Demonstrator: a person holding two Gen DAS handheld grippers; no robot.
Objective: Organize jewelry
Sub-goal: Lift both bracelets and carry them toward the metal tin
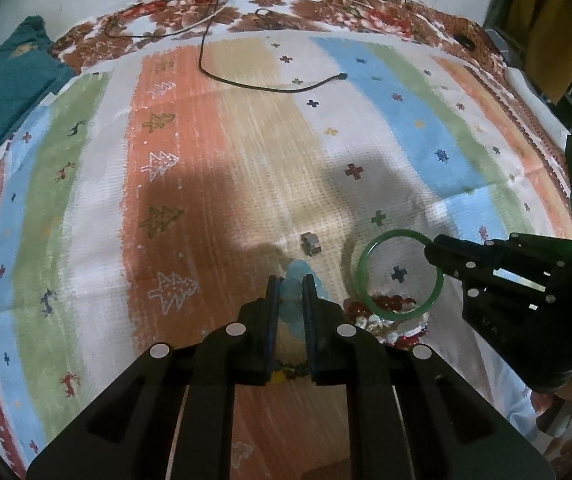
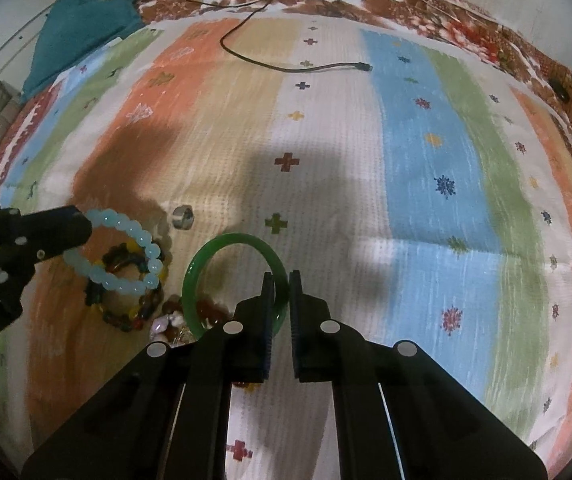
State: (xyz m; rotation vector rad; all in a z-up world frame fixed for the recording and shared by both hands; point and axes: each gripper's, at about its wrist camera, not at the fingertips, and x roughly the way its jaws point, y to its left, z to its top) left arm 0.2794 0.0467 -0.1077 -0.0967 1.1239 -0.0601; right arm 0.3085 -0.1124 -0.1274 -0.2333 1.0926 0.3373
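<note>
While grippers grip: open striped cloth rightward

striped cloth | black cable on it | teal garment at edge

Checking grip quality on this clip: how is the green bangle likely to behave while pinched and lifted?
The green bangle looks like a rigid, glossy ring, so it probably keeps its shape but may slip or swing, since the right gripper pinches only its rim. It looks glass-like, so probably breakable. Dropped on edge, it could roll.
</note>
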